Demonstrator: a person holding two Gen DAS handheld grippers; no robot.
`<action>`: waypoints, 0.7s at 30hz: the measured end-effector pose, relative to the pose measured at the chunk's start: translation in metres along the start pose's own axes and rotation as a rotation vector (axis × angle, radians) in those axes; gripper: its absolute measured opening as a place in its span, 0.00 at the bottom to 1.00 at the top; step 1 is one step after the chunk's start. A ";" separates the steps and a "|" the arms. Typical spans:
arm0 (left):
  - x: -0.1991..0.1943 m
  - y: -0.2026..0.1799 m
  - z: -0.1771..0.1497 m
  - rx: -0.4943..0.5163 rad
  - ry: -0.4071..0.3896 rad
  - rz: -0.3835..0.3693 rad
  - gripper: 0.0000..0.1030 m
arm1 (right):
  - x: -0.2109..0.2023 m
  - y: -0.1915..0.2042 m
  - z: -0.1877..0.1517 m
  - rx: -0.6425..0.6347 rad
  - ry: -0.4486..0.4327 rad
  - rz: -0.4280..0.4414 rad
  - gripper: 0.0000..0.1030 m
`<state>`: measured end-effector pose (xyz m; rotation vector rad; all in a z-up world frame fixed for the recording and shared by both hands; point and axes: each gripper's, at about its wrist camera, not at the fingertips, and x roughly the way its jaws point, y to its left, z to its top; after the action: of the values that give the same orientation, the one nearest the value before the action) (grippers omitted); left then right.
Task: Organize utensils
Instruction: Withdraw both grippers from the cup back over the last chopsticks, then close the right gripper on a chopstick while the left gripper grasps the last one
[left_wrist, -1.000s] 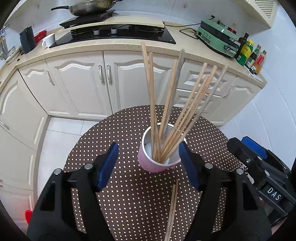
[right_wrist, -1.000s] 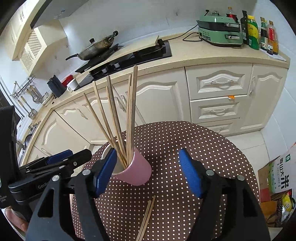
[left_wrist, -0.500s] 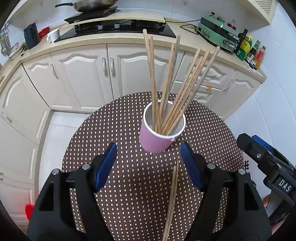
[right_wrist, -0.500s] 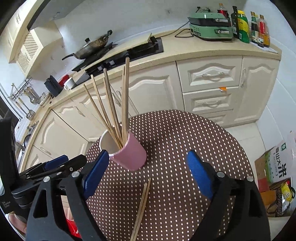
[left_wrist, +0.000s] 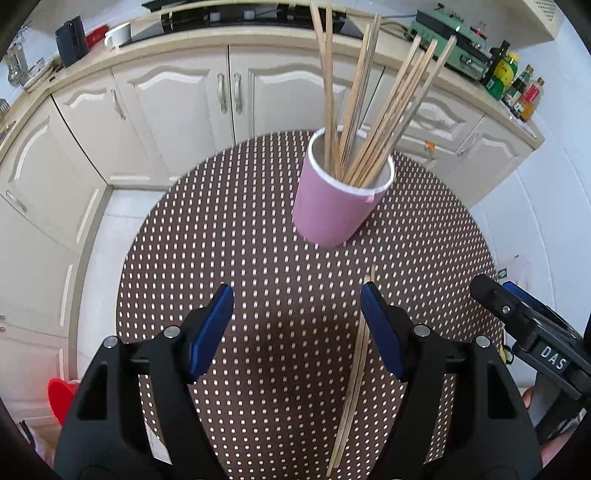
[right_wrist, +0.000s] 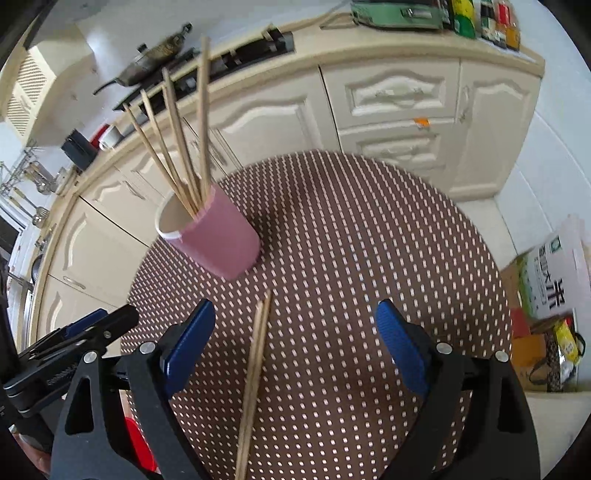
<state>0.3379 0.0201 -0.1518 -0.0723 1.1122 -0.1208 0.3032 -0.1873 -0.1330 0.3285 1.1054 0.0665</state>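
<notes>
Left gripper (left_wrist: 297, 323): wide, empty.
Right gripper (right_wrist: 295, 338): wide, just opened, loose chopsticks (right_wrist: 255, 369) between its jaws, untouched.
Pink cup (left_wrist: 340, 206): ahead of both, on dotted surface (left_wrist: 240, 240), holding chopsticks.

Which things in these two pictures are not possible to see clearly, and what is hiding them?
- Loose chopsticks on the table: near ends cut off by the bottom edge in both wrist views; left view, partly behind the left claw finger.
- Pink cup: its inside bottom is hidden by its wall and the chopsticks in it.
- Bottles: labels too small.
- Right claw view: blurred overall.
</notes>
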 end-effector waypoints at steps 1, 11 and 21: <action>0.003 0.001 -0.004 0.003 0.014 0.000 0.68 | 0.005 -0.002 -0.005 0.008 0.021 -0.012 0.83; 0.033 0.007 -0.030 0.026 0.127 0.000 0.68 | 0.041 -0.011 -0.037 0.039 0.167 -0.066 0.83; 0.051 0.030 -0.042 -0.005 0.190 -0.025 0.68 | 0.067 0.000 -0.059 0.051 0.279 -0.091 0.83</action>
<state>0.3248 0.0427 -0.2195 -0.0804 1.3020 -0.1494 0.2816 -0.1592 -0.2145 0.3210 1.3988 0.0031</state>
